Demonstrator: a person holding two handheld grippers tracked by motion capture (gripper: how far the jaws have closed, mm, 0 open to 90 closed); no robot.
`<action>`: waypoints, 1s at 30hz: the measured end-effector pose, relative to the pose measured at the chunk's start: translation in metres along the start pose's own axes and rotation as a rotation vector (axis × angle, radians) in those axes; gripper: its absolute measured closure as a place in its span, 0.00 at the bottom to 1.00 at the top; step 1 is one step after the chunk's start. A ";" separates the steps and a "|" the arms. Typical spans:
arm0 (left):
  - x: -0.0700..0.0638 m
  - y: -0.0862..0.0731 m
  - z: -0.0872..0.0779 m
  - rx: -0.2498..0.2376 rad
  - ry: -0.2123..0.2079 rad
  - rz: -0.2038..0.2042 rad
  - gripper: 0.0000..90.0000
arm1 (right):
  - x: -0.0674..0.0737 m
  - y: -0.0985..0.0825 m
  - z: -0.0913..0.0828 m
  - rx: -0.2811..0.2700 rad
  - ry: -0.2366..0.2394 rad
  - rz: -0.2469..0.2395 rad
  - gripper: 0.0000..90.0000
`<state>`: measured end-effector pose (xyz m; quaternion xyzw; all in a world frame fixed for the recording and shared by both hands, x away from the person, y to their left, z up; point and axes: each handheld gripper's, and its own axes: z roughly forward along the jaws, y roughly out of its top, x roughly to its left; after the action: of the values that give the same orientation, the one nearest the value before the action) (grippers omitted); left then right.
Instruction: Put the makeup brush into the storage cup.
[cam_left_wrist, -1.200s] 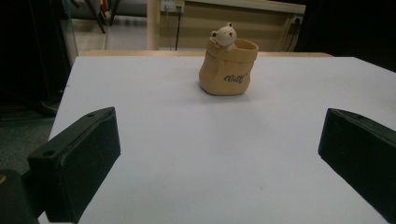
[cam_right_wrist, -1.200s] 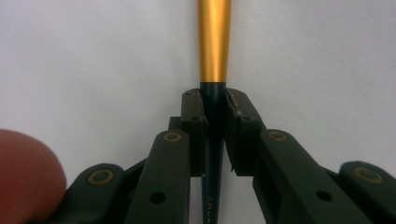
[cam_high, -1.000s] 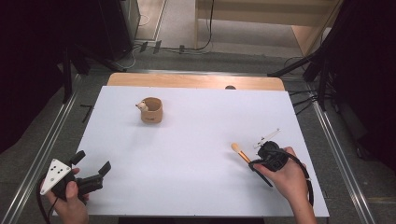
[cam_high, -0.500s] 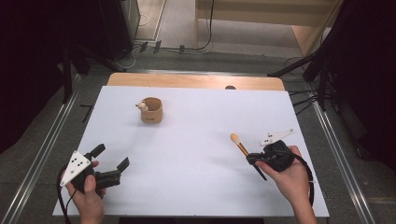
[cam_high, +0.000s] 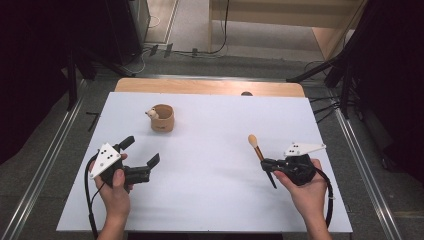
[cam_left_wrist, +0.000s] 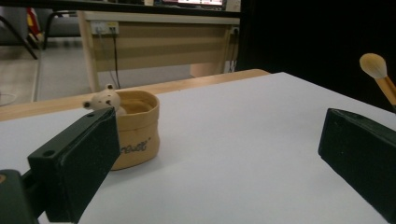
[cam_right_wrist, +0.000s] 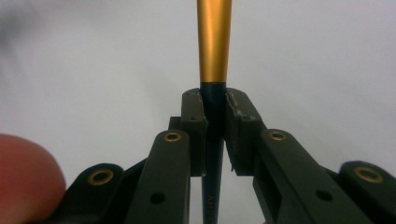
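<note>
**White table, brush held in my right tongs**

The white table (cam_high: 210, 200) carries a tan cup (cam_high: 162, 118) at far left, a small bear (cam_high: 151, 114) at its rim. My left tongs (cam_high: 140, 152) hover near the front left, jaws wide apart, holding nothing. My right tongs (cam_high: 266, 164) clamp the brush (cam_high: 256, 146) by its dark handle, bristles pointing away from me.

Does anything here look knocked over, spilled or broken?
Nothing stands out. The small cup stands upright on the white table with a little bear figure at its rim. The right hand-held gripper is shut on a makeup brush; the left one is open.
</note>
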<state>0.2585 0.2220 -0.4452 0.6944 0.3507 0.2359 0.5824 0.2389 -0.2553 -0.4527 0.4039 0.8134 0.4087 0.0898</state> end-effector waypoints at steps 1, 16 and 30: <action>-0.001 0.000 0.002 0.000 -0.013 -0.004 0.00 | 0.000 -0.001 0.001 -0.016 0.010 0.010 0.90; -0.015 0.002 0.010 0.036 -0.128 0.002 0.00 | 0.015 -0.005 0.020 -0.113 0.069 -0.003 0.90; -0.034 0.003 0.020 0.049 -0.228 -0.014 0.00 | 0.034 0.000 0.028 -0.171 0.117 -0.047 0.90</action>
<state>0.2522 0.1831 -0.4441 0.7284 0.2927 0.1428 0.6028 0.2301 -0.2141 -0.4652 0.3513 0.7887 0.4971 0.0858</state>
